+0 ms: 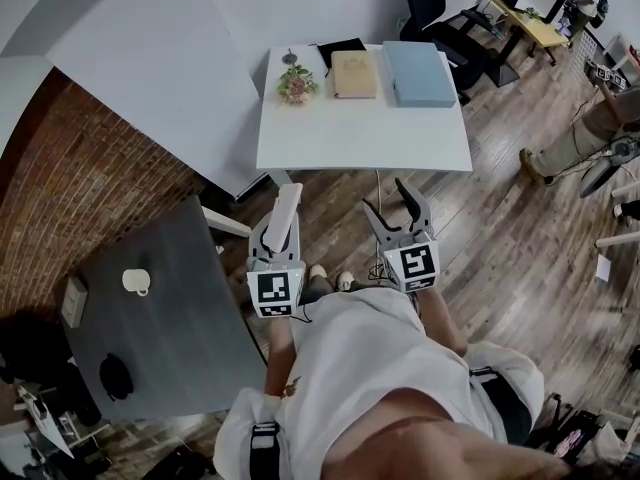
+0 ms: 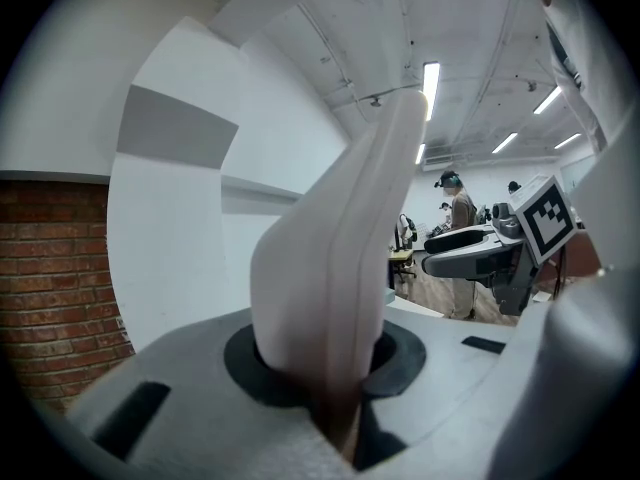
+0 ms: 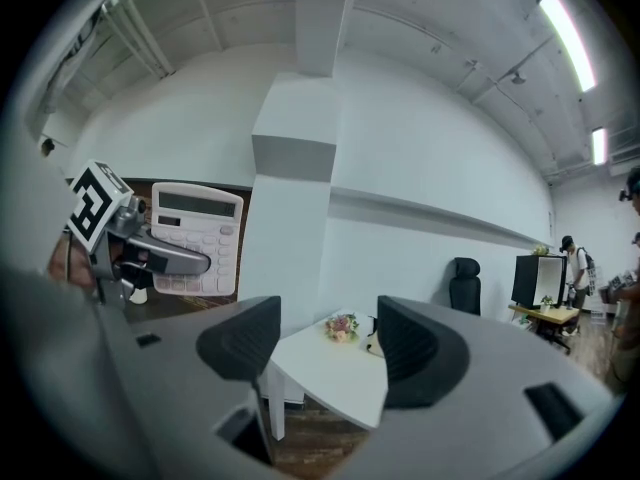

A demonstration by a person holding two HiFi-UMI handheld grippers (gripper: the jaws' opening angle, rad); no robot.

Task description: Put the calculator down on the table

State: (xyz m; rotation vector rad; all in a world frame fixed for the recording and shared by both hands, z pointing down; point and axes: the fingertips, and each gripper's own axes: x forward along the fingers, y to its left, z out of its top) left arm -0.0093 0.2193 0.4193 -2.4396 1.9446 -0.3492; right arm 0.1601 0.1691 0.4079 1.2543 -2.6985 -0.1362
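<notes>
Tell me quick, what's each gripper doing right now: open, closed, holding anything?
Left gripper: closed on the calculator.
Right gripper: open, holding nothing.

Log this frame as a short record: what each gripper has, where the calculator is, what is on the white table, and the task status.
left gripper: shut on the calculator, held edge-up
right gripper: jaws apart, nothing between them
calculator place: in the air, short of the white table
white table holds: flowers, tan book, light blue flat item, all at the far edge
task status: calculator not yet set down
</notes>
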